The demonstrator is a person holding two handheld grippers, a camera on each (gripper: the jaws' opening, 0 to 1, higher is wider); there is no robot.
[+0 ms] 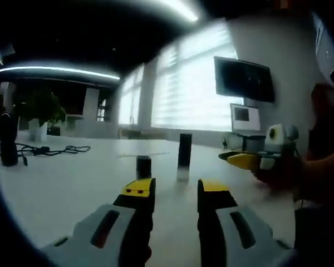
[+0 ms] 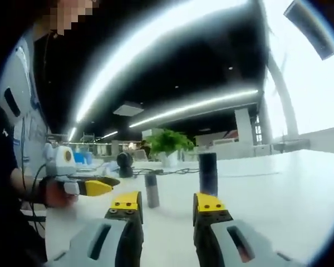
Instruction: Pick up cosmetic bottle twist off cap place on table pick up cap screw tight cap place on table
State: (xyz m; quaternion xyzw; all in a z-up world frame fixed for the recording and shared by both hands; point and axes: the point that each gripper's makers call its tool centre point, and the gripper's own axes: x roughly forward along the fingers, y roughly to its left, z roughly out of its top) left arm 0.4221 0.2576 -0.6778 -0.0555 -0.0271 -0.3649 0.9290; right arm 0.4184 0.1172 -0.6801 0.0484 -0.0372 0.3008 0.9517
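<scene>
A tall dark cosmetic bottle [image 1: 184, 150] [image 2: 208, 173] stands upright on the white table [image 1: 72, 183]. A shorter dark cap [image 1: 143, 167] [image 2: 151, 190] stands apart beside it. In the left gripper view, my left gripper [image 1: 176, 189] is open and holds nothing, a short way back from both items. My right gripper [image 1: 242, 160] comes in from the right in a hand. In the right gripper view, my right gripper [image 2: 168, 206] is open and holds nothing, facing bottle and cap. The left gripper [image 2: 92, 187] shows at the left, held by a hand.
A potted plant [image 1: 39, 114] [image 2: 168, 146], black cables [image 1: 44, 149] and a dark upright object [image 1: 8, 142] sit at the table's far side. A laptop [image 1: 245, 119] and wall screen [image 1: 244, 79] are near the windows. A person [image 2: 11, 144] stands close.
</scene>
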